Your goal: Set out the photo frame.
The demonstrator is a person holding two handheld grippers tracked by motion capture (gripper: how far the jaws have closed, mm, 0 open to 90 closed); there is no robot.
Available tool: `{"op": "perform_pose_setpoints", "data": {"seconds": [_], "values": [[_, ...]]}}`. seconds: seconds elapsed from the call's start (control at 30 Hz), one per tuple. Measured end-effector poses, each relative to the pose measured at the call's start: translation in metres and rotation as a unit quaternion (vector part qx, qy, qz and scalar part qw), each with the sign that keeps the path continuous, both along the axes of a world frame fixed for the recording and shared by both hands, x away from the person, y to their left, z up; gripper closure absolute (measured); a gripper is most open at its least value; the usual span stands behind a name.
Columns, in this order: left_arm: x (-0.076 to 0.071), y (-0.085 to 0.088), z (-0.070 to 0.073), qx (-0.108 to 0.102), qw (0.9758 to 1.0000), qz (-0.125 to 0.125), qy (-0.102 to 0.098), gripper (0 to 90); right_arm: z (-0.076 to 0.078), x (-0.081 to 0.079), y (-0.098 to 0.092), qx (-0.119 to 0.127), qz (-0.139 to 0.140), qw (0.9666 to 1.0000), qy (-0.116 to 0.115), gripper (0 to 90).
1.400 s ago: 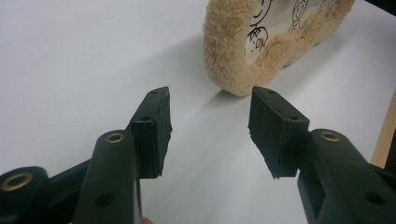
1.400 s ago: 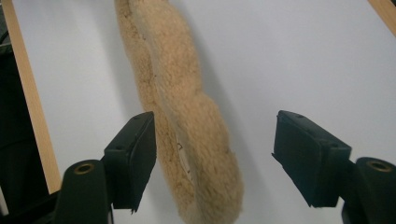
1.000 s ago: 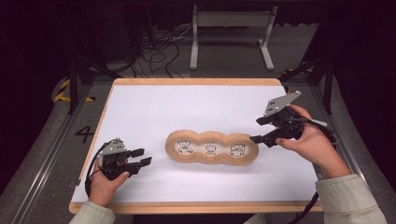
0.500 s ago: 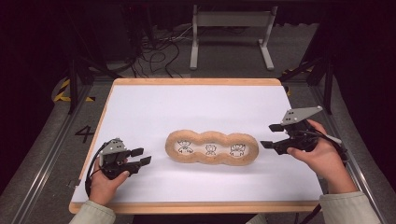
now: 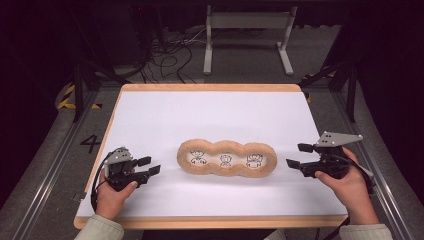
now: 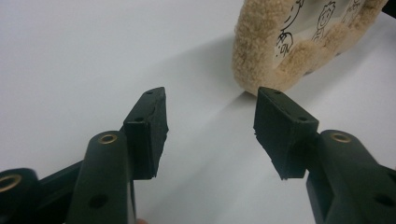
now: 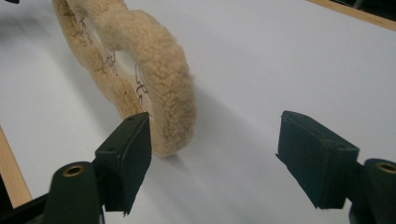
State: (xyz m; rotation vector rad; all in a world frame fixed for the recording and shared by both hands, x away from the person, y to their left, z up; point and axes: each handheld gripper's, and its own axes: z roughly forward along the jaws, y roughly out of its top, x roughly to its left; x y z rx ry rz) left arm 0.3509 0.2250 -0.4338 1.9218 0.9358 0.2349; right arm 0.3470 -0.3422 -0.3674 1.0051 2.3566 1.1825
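one fuzzy frame lies flat on the white tabletop — tan, woolly like sheepskin, its outline three rounded lobes run together, with three round windows, each showing a small line-drawn cartoon figure on white. it sits between the two grippers, ahead of each one's jaw tips and touching neither.

the left gripper is black hard plastic with brass-coloured rivets; its two blocky rubber-like pads stand apart with bare table between them, and they have just been spreading a little wider. in the left gripper view the frame's nearest lobe lies just beyond the right-hand pad.

the right gripper carries a grey three-cornered plate on top. its jaws are released too and have just been opening, nothing between them. in the right gripper view the frame's end lobe rises close beside the left-hand pad — it looks just clear of it, though the angle makes that hard to be sure of.

a pale wooden rim edges the table.
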Motion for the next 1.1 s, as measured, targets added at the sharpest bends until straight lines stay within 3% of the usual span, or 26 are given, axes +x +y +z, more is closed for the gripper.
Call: {"op": "perform_pose_setpoints", "data": {"seconds": [0.33, 0.43, 0.47, 0.63, 0.87, 1.1], "values": [[0.000, 0.000, -0.002, -0.005, 1.0000, 0.000, 0.004, 43.7, -0.031, -0.006, -0.005, 0.015, -0.016, 0.9997, -0.008, 23.5], [0.000, -0.001, -0.003, 0.003, 1.0000, -0.001, 0.001, 43.5, -0.041, -0.006, -0.007, 0.011, -0.023, 0.9996, -0.010, 23.3], [0.001, -0.002, -0.004, 0.017, 0.9998, 0.000, -0.012, 43.3, -0.045, -0.007, -0.008, 0.013, -0.026, 0.9995, -0.013, 23.2], [0.003, -0.002, -0.009, 0.024, 0.9996, -0.002, -0.011, 42.9, -0.058, -0.007, -0.008, 0.019, -0.045, 0.9987, -0.014, 22.0], [0.006, -0.002, -0.014, 0.026, 0.9996, -0.002, -0.007, 42.4, -0.079, -0.004, -0.001, 0.013, -0.063, 0.9979, 0.010, 21.6], [0.008, -0.005, -0.017, 0.033, 0.9994, -0.006, -0.004, 41.7, -0.084, -0.001, 0.004, -0.005, -0.058, 0.9981, 0.019, 21.7]]}}
